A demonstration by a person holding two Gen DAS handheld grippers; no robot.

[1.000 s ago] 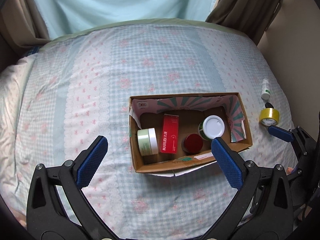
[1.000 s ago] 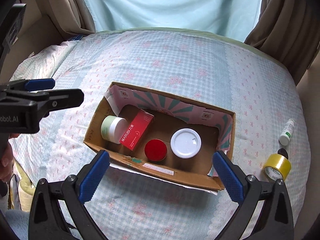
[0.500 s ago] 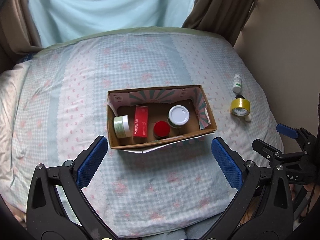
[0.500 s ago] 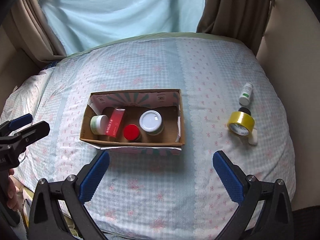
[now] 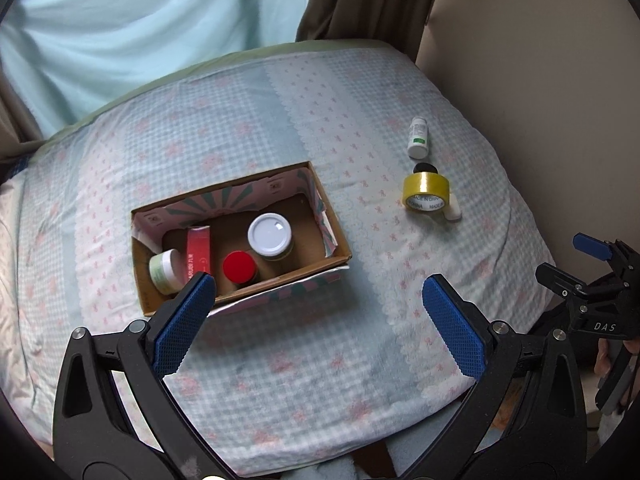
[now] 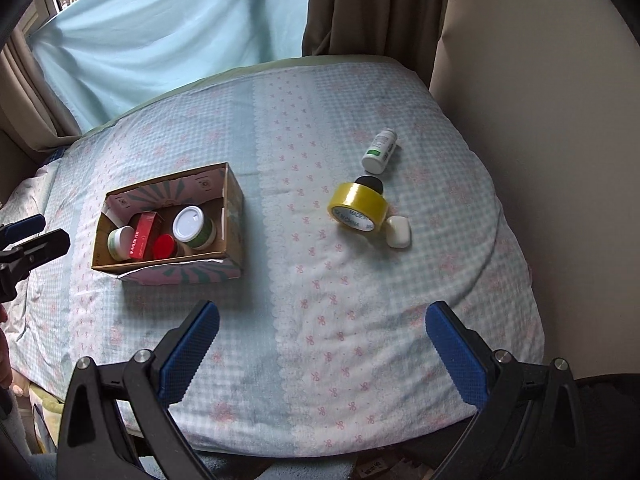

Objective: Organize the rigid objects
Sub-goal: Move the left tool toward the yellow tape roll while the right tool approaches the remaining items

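Note:
A cardboard box (image 5: pixel 336 242) (image 6: pixel 234 204) sits on the bed, holding a white-lidded jar (image 5: pixel 269 234) (image 6: pixel 191 220), a red-lidded jar (image 5: pixel 239 266) (image 6: pixel 164 246), a red carton (image 5: pixel 198 250) (image 6: pixel 142 234) and a pale green cream jar (image 5: pixel 164 270) (image 6: pixel 119 240). To its right on the bedspread lie a yellow tape roll (image 5: pixel 426 192) (image 6: pixel 358 206), a white bottle (image 5: pixel 418 138) (image 6: pixel 379 150), a small black cap (image 6: pixel 370 182) and a white bar (image 6: pixel 399 231). My left gripper (image 5: pixel 316 320) is open above the near bed edge. My right gripper (image 6: pixel 322 338) is open and empty, well short of the tape.
The checked bedspread (image 6: pixel 304 280) falls off at its near edge and on the right, where a beige wall (image 6: pixel 540 120) stands close. Curtains (image 6: pixel 376 4) hang behind the bed. A hand (image 5: pixel 608 360) shows at the right rim of the left wrist view.
Both grippers have pulled back from the box and swung right. The tape, bottle and white bar now sit nearer the middle of both views. Nothing was grasped.

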